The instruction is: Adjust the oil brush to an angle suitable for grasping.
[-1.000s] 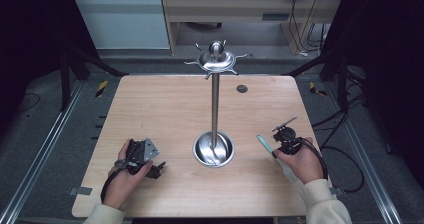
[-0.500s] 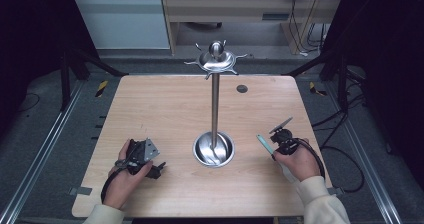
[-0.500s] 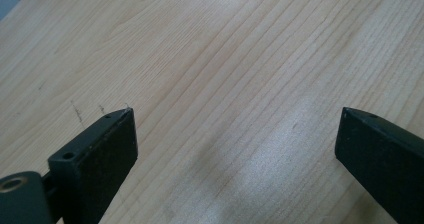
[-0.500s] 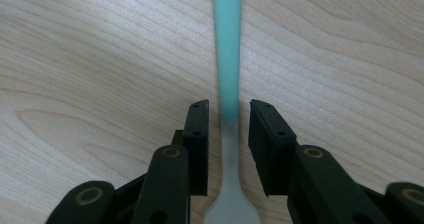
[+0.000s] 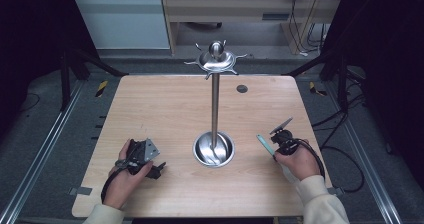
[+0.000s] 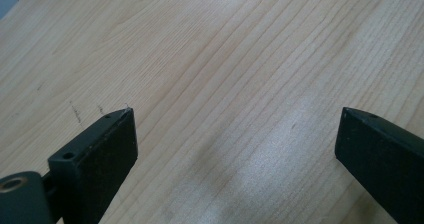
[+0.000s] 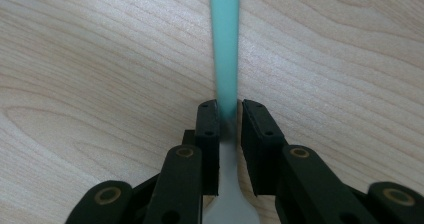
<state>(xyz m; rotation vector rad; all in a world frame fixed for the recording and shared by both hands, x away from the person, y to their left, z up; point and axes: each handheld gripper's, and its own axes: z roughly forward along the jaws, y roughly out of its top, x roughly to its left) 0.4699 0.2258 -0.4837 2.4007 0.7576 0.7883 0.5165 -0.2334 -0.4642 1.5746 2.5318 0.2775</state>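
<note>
Wooden table [image 5: 165, 104] lies open around steel stand [image 5: 215, 109].

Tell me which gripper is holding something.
The right gripper: it is shut on a teal handle. The left gripper is open over bare table.

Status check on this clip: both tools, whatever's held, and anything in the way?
Left tool open, jaws wide over bare table. Right tool shut on teal-handled utensil, low over the wood. Steel hook stand stands between the hands; path to it looks clear.
</note>
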